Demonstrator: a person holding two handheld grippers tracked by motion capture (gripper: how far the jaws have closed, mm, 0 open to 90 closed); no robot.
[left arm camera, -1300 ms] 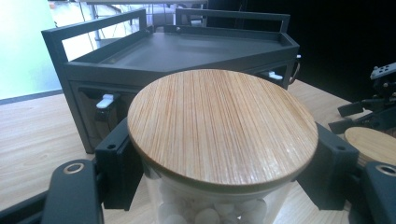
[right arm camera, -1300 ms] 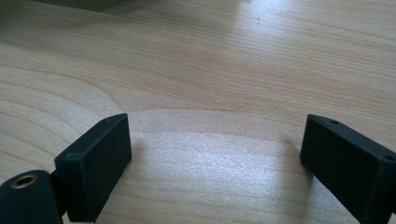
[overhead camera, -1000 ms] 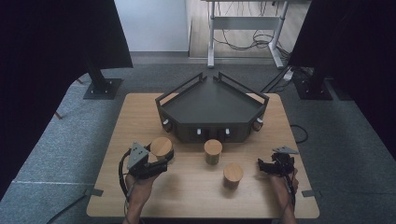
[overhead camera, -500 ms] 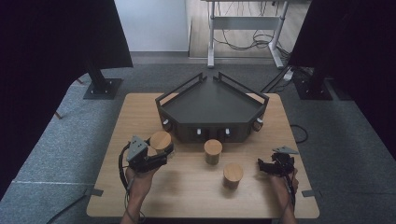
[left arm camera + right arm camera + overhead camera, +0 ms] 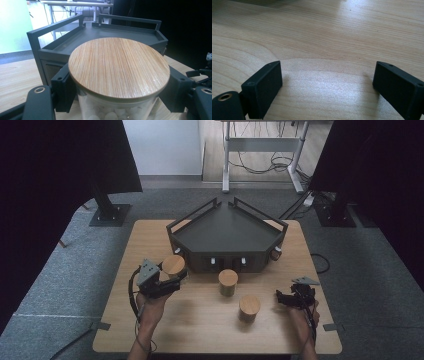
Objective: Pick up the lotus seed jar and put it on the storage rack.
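Holding: your left gripper [image 5: 172, 279] pinches the jar [image 5: 117, 75] below its lid.
Risk: glass slipping; rack [image 5: 60, 47] rail just ahead.
Right gripper [image 5: 325, 87]: spread, empty.

On the wooden desk [image 5: 210, 330], the left claw [image 5: 172, 279] grips a bamboo-lidded jar [image 5: 173, 266] at about nine o'clock, just off the dark tray's [image 5: 227, 232] front-left corner. Two more lidded jars stand free: one [image 5: 228, 282] at centre, another [image 5: 249, 307] toward five o'clock. The right claw [image 5: 285, 298] rests at four o'clock, well apart from both.
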